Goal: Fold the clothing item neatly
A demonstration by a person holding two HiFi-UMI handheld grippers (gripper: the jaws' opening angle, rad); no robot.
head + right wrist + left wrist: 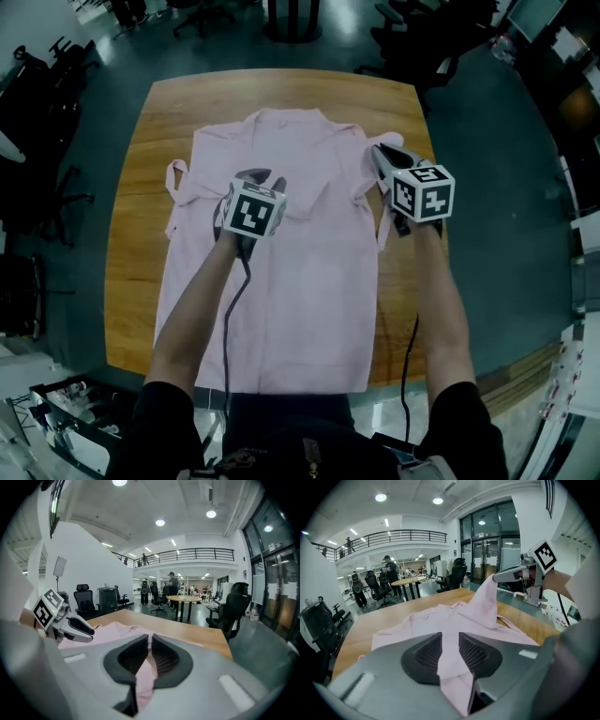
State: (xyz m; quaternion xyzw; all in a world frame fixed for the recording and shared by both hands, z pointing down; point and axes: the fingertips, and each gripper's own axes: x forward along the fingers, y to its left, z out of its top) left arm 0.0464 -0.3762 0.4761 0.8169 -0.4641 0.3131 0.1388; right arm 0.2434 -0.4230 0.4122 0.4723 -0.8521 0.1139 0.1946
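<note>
Closed on a pinch of cloth each, the fingers (425, 654) of the left gripper (450, 651) and right gripper (150, 656) lift the pale pink thin-cloth shirt (281, 291), likely to fold its right side inward, while the rest lies flat below them on the rounded wooden surface (136, 244).

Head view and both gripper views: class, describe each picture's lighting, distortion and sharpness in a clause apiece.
Head view: dim, bluish, the wooden table bulging barrel-like. Left gripper view: fisheye circle, black corners, ceiling lamps glaring, near jaws soft. Right gripper view: likewise fisheye, railing bowed, foreground soft.
</note>
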